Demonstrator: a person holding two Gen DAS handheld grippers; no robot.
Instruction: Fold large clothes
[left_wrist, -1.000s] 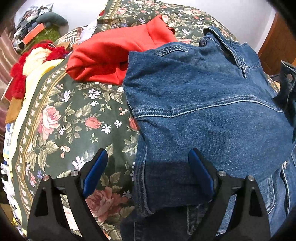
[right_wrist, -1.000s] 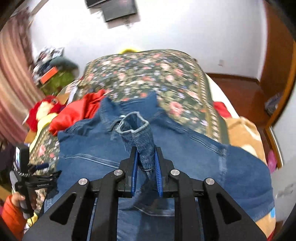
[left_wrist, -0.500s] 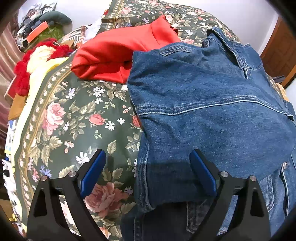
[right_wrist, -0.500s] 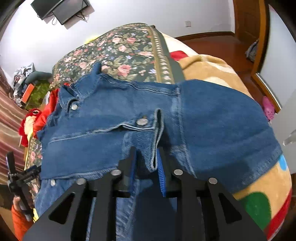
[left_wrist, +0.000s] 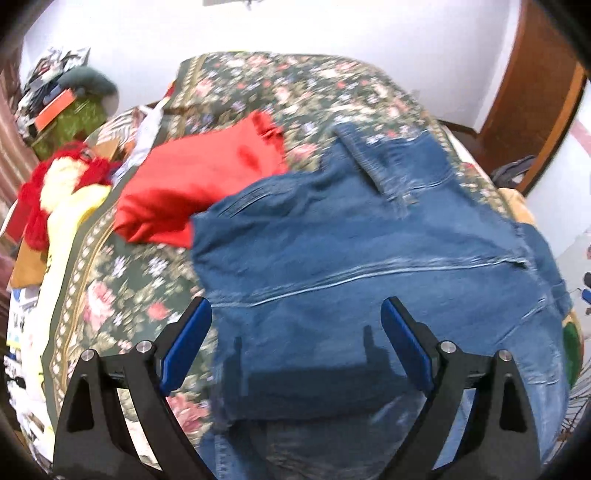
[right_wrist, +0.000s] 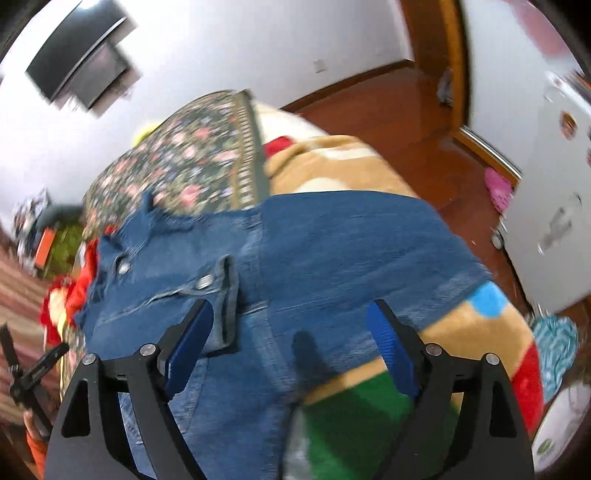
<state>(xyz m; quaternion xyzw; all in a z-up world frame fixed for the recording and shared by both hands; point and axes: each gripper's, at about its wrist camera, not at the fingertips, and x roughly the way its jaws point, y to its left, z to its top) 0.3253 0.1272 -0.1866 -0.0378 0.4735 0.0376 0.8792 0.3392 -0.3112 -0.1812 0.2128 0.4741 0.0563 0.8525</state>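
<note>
A blue denim jacket (left_wrist: 369, 266) lies spread on the bed with both sleeves folded over its body; it also shows in the right wrist view (right_wrist: 314, 251). The cuff (right_wrist: 225, 295) with metal buttons lies flat on the jacket. My left gripper (left_wrist: 295, 343) is open and empty, above the jacket's near left edge. My right gripper (right_wrist: 290, 343) is open and empty, above the jacket's right part, with the cuff beside its left finger.
A red garment (left_wrist: 199, 173) lies by the jacket's far left corner on the floral bedspread (left_wrist: 122, 295). A red-and-white plush toy (left_wrist: 55, 188) is at the left. A tan patterned blanket (right_wrist: 461, 325) covers the bed's right side; wooden floor (right_wrist: 388, 114) lies beyond.
My right gripper has opened and let go of the sleeve cuff, which now lies on the jacket, and has swung right. My left gripper stayed open and tilted up a little.
</note>
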